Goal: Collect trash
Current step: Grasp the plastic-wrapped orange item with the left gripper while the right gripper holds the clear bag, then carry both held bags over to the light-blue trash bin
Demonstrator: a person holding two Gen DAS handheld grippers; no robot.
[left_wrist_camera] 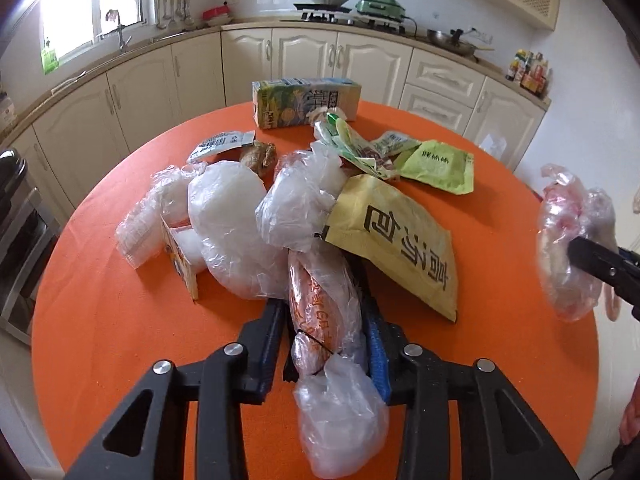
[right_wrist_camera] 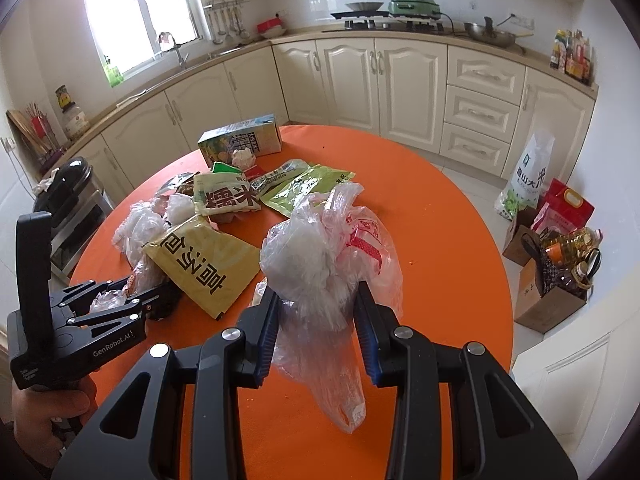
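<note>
A pile of trash lies on the round orange table (left_wrist_camera: 120, 320): clear plastic bags (left_wrist_camera: 232, 224), a yellow packet with black characters (left_wrist_camera: 400, 236), green packets (left_wrist_camera: 440, 166) and a green carton (left_wrist_camera: 304, 100). My left gripper (left_wrist_camera: 324, 312) is shut on a clear bag with orange print (left_wrist_camera: 320, 304) at the pile's near edge. My right gripper (right_wrist_camera: 316, 312) is shut on a crumpled clear bag with red print (right_wrist_camera: 332, 248) and holds it above the table; it also shows in the left wrist view (left_wrist_camera: 572, 248).
A pedal bin (right_wrist_camera: 68, 196) stands left of the table. Cream cabinets (right_wrist_camera: 380, 84) and a counter run behind. A rice sack (right_wrist_camera: 524, 176), a red bag and a box with oil bottles (right_wrist_camera: 560, 268) sit on the floor to the right.
</note>
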